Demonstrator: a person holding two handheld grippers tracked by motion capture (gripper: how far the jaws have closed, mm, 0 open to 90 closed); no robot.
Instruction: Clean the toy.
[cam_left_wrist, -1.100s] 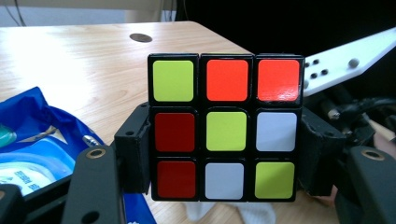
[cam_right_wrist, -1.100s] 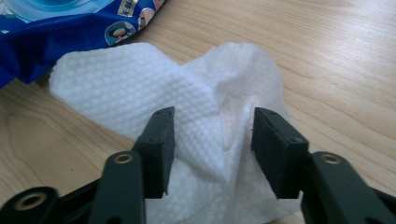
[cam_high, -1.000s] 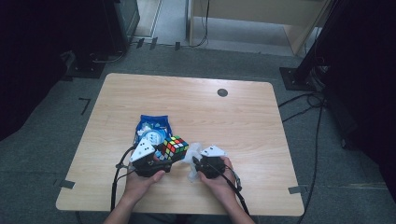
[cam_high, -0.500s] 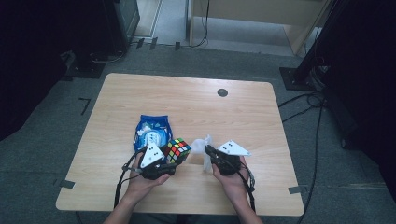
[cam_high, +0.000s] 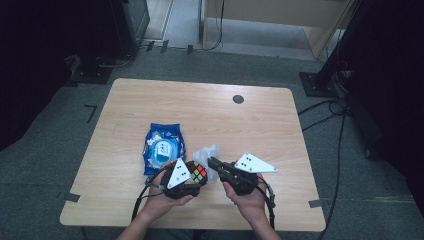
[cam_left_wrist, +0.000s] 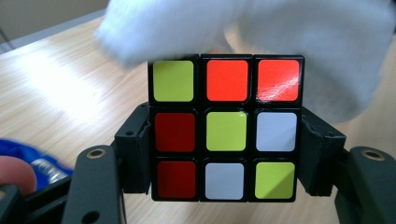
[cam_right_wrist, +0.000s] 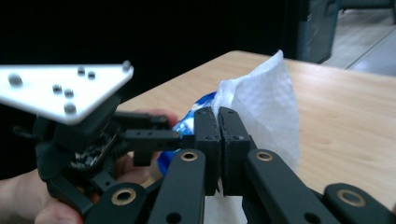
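1. My left gripper (cam_high: 192, 175) clamps the puzzle cube (cam_left_wrist: 225, 128) by two opposite sides, both pads pressed flat against it, just above the near part of the table (cam_high: 250, 120).
2. My right gripper (cam_high: 212, 162) has just pinched down on a white wipe (cam_right_wrist: 266, 107); its jaws stand pressed together with the sheet caught between them.
3. The wipe hangs close beside the cube, possibly brushing its top edge; blur keeps me from telling.
4. Just beyond my left hand (cam_high: 162, 200) lies the blue wipes pack (cam_high: 162, 147), flat on the wood.
5. Farther off, a small dark round cap (cam_high: 238, 99) sits in the tabletop.
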